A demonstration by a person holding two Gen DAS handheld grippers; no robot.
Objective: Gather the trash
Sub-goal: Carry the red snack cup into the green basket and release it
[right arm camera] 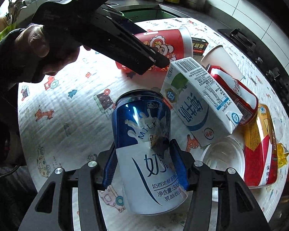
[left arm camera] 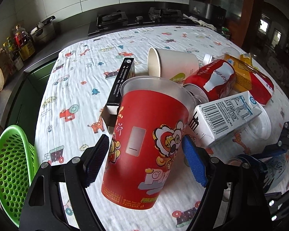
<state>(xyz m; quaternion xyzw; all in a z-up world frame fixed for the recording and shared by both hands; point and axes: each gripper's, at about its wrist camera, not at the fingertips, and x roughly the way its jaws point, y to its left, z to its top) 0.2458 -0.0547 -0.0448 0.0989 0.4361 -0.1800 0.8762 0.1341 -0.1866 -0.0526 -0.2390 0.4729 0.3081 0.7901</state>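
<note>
— So which step is the person on?
— Picking up: the right gripper (right arm camera: pixel 143 157) has its fingers closed on the blue can (right arm camera: pixel 144 150), while the left gripper (left arm camera: pixel 145 161) straddles the red cup (left arm camera: pixel 144 144) on the tabletop (left arm camera: pixel 77 88), fingers wide.
— Next?
— Probably close on the cup, then carry both to the green basket (left arm camera: pixel 11 169).

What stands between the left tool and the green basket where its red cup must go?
Nothing visible. The left tool straddles the red cup, and only bare patterned cloth lies between it and the green basket at the table's left edge.
</note>
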